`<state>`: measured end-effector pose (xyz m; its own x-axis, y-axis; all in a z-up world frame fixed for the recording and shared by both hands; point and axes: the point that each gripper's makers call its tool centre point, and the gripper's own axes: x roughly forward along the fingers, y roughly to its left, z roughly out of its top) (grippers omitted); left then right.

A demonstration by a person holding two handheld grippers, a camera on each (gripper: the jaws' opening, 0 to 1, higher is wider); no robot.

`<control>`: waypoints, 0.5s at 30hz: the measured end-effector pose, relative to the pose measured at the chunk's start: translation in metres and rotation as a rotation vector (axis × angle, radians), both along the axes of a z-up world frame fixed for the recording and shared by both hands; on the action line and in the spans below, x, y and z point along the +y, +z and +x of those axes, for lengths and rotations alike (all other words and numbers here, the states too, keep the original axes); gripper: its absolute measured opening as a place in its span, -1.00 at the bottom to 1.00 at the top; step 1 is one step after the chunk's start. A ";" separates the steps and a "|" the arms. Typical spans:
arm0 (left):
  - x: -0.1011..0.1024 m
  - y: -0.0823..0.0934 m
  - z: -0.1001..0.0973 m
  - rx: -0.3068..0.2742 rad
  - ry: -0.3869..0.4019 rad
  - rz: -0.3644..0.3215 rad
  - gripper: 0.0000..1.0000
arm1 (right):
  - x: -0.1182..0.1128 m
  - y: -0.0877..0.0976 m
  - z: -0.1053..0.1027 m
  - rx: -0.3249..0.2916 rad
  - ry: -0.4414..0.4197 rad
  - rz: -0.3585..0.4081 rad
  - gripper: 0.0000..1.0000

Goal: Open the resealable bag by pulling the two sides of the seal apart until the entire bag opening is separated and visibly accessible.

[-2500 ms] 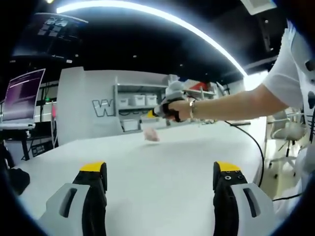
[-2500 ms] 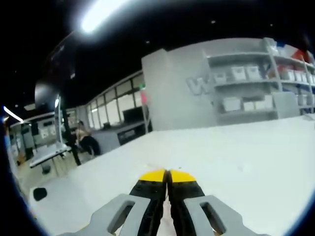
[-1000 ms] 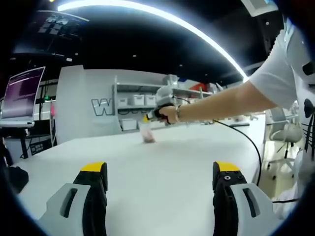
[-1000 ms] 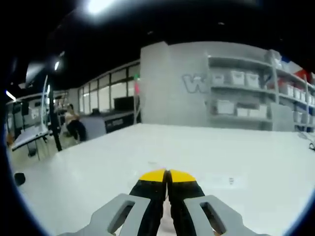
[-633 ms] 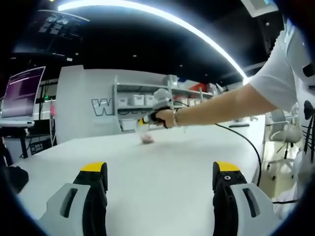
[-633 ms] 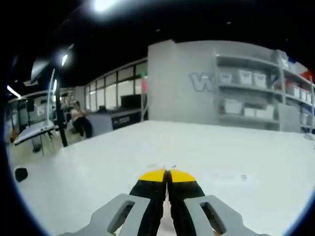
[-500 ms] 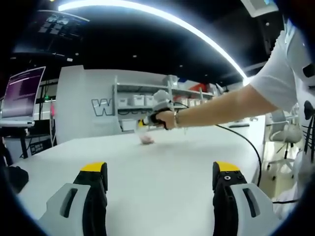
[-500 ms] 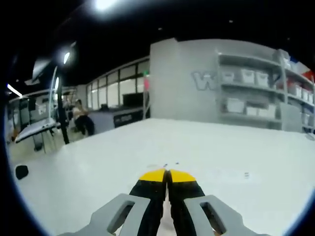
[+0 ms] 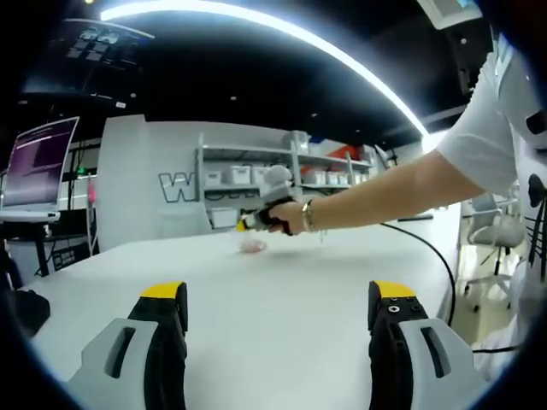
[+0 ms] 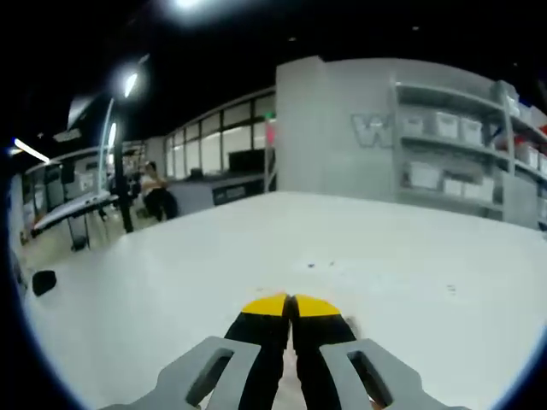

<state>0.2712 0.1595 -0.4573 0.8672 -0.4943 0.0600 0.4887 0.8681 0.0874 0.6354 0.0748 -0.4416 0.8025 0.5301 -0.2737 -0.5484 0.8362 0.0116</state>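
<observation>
Nearest me the left tool (image 9: 278, 312) waits with jaws wide apart over the bench's (image 9: 282, 282) near edge, while the right tool (image 10: 291, 306), pinched shut on the small pinkish bag (image 9: 252, 246), holds it towards the far edge, presumably steadying one side of the seal.

right gripper (image 10: 291, 301) closed over white table (image 10: 171, 273)

We get a bright ceiling strip light (image 9: 282, 30) bent into an arc across the top, fisheye warping at the edges, a white counter (image 9: 273, 282) evenly lit with hardly any shadow, and soft, blurry distant shelves (image 10: 444, 145).
</observation>
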 end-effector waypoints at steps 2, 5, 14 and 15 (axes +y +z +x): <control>0.000 -0.001 0.000 0.003 -0.001 0.001 0.70 | 0.003 -0.004 -0.002 0.000 0.013 -0.014 -1.00; 0.000 0.000 0.000 0.002 -0.002 0.001 0.70 | 0.007 -0.009 -0.006 0.002 0.030 -0.032 -1.00; 0.001 0.000 0.000 -0.001 0.000 0.001 0.70 | 0.012 -0.020 -0.013 0.012 0.050 -0.054 -1.00; 0.001 0.000 0.000 -0.003 0.001 0.001 0.70 | 0.012 -0.021 -0.013 0.011 0.052 -0.060 -1.00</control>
